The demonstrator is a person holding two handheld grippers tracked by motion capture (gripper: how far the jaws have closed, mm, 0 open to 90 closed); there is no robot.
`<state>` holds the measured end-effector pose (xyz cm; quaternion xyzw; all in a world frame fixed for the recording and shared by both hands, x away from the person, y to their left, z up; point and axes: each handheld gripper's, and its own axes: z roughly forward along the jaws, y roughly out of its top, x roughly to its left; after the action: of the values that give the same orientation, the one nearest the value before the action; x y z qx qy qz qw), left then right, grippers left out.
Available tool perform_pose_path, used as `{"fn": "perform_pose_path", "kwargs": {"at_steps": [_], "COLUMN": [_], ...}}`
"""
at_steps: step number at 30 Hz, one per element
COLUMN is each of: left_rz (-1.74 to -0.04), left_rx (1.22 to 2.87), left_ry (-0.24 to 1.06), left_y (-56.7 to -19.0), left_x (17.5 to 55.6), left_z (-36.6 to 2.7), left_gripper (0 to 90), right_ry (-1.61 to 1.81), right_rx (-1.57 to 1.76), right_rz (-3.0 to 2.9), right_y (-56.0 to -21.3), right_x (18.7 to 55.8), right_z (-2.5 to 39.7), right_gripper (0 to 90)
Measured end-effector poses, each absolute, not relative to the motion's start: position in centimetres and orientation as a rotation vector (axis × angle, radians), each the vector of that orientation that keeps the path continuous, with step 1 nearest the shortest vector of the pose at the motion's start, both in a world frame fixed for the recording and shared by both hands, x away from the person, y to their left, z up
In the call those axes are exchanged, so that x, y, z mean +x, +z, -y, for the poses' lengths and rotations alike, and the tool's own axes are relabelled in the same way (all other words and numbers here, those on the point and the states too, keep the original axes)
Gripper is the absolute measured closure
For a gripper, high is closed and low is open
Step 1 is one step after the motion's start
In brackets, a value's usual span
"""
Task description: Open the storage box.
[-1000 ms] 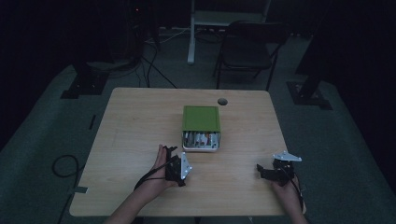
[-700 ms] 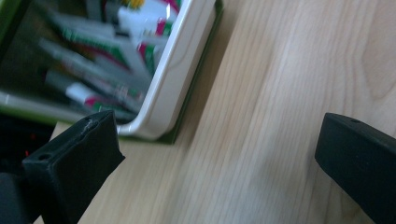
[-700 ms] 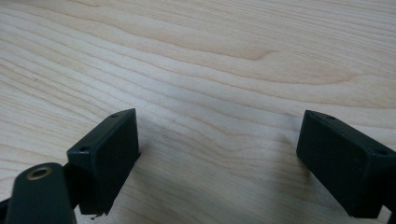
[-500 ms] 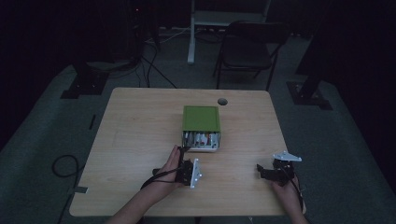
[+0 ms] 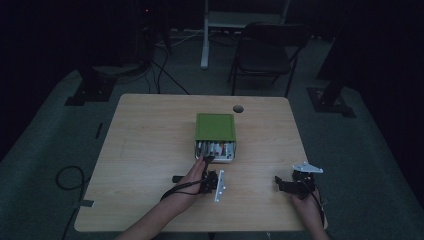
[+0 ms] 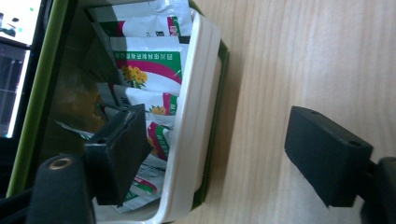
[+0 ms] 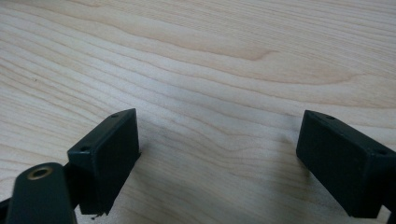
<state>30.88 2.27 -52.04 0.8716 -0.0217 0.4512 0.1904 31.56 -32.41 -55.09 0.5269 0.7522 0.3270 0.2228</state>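
Printed sachets (image 6: 149, 56) in the open box (image 6: 196, 116), lettering too small to read

In the left gripper view, white packets with green and magenta bands and a yellow flower picture stand in the white tray of the green box, just beyond and beside the near jaw of the left tongs (image 6: 219, 158), whose jaws stand wide apart. One sachet carries a line of small characters along its green band, but they lie sideways and are too blurred to make out. The box lid (image 5: 215, 126), ahead of the left tongs in the high view, bears no legible mark. The worktop (image 7: 210, 56) between the right tongs' jaws shows bare wood grain.
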Motion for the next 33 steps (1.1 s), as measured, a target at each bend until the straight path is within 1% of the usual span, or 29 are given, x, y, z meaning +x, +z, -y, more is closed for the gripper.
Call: {"fn": "perform_pose_path", "kwargs": {"at_steps": [2,5,8,9,11,17,20,21,22,23,26,27,29,33], "left_rz": [0.093,0.096,0.108,0.099,0.097,0.116,0.117,0.131,0.136,0.144,0.182,0.206,0.233,0.218], "left_rx": [2.449,2.461,2.481,2.481,2.497,2.504,2.497,2.496,2.494,2.503,2.517,2.517,2.524,2.523], "left_ry": [1.303,1.326,1.327,1.336,1.392,1.505,1.528,1.578,1.597,1.608,1.627,1.627,1.617,1.604], "left_y": [-52.1,-52.2,-52.4,-52.5,-52.7,-53.3,-53.4,-53.5,-53.6,-53.7,-53.8,-53.8,-53.8,-53.8], "left_x": [31.0,31.3,31.7,31.8,32.0,32.5,32.6,32.6,32.6,32.5,32.4,32.5,32.5,32.5], "left_z": [-2.1,-1.7,-1.3,-1.2,-0.9,-0.5,-0.4,-0.1,0.0,0.1,0.4,0.3,0.2,0.2], "left_gripper": [29.0,37.1,43.3,43.5,48.4,49.9,54.5,54.5,61.0,63.7,68.1,68.3,71.8,72.4], "right_ry": [0.903,0.903,0.903,0.903,0.903,0.903,0.903,0.903,0.903,0.903,0.903,0.903,0.903,0.9], "right_rx": [1.455,1.455,1.455,1.455,1.455,1.455,1.455,1.455,1.455,1.458,1.457,1.458,1.457,1.465], "right_rz": [-2.077,-2.077,-2.077,-2.077,-2.077,-2.077,-2.077,-2.077,-2.076,-2.074,-2.074,-2.074,-2.074,-2.067], "right_y": [-55.1,-55.1,-55.1,-55.1,-55.1,-55.1,-55.1,-55.1,-55.1,-55.1,-55.1,-55.1,-55.1,-55.1], "right_x": [31.6,31.6,31.6,31.6,31.6,31.5,31.5,31.5,31.5,31.5,31.5,31.5,31.5,31.5], "right_z": [32.4,32.4,32.4,32.4,32.4,32.4,32.4,32.4,32.4,32.4,32.4,32.4,32.4,32.4], "right_gripper": [12.7,12.7,12.7,12.7,12.8,12.8,12.8,12.8,13.2,13.2,13.2,13.2,13.3,13.3]}}
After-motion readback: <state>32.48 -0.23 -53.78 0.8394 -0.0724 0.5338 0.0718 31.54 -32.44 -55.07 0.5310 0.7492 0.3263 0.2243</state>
